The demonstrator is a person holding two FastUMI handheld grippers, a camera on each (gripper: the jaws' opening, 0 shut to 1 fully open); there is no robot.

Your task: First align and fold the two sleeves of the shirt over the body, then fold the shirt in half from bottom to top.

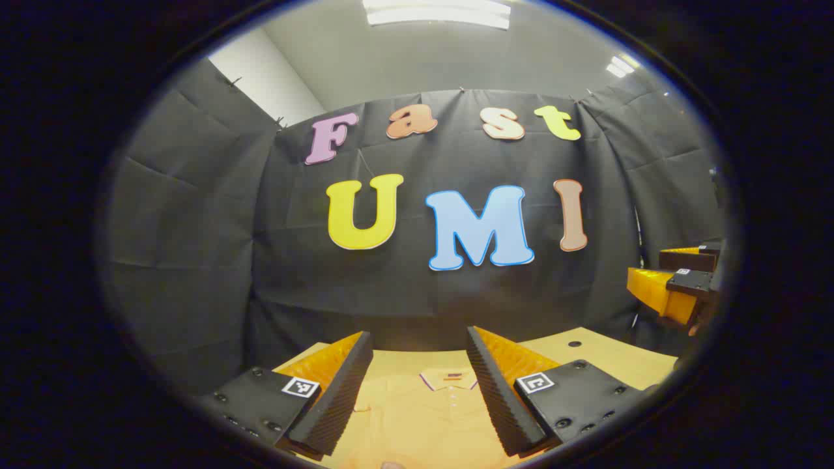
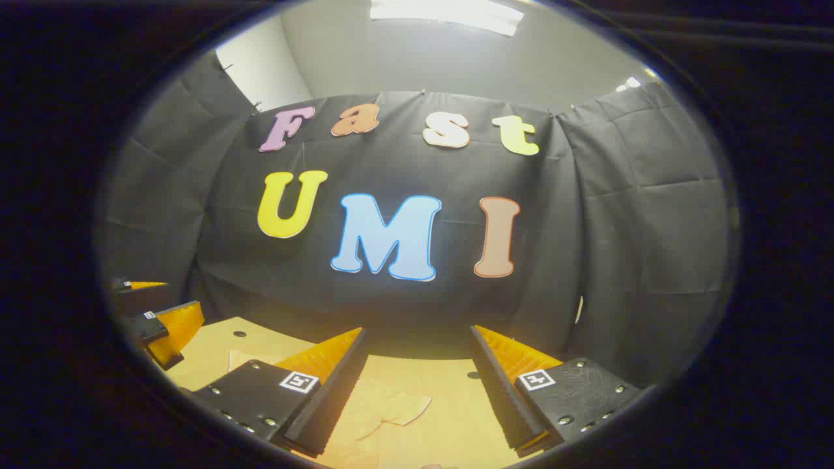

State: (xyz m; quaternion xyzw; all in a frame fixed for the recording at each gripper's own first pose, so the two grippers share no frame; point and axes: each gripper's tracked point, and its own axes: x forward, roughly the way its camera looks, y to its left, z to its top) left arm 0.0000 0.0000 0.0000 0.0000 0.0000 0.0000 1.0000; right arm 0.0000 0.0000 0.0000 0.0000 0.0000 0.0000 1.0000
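Note:
An orange polo shirt [image 1: 423, 417] lies flat on the wooden table [image 1: 612, 358], its collar [image 1: 447, 378] pointing toward the back wall. My left gripper [image 1: 417, 358] hovers open above the shirt's chest, nothing between its fingers. In the right gripper view one sleeve [image 2: 391, 410] of the shirt [image 2: 365, 430] lies spread on the table [image 2: 443, 391], and my right gripper [image 2: 417, 355] stands open above it, holding nothing. The right gripper [image 1: 677, 286] also shows at the far right of the left gripper view, and the left gripper [image 2: 156, 322] at the far left of the right gripper view.
The black cloth wall rises close behind the table's far edge. Small round holes [image 1: 574, 343] mark the tabletop [image 2: 215, 345] near the back. Ceiling lights [image 1: 436, 13] shine overhead.

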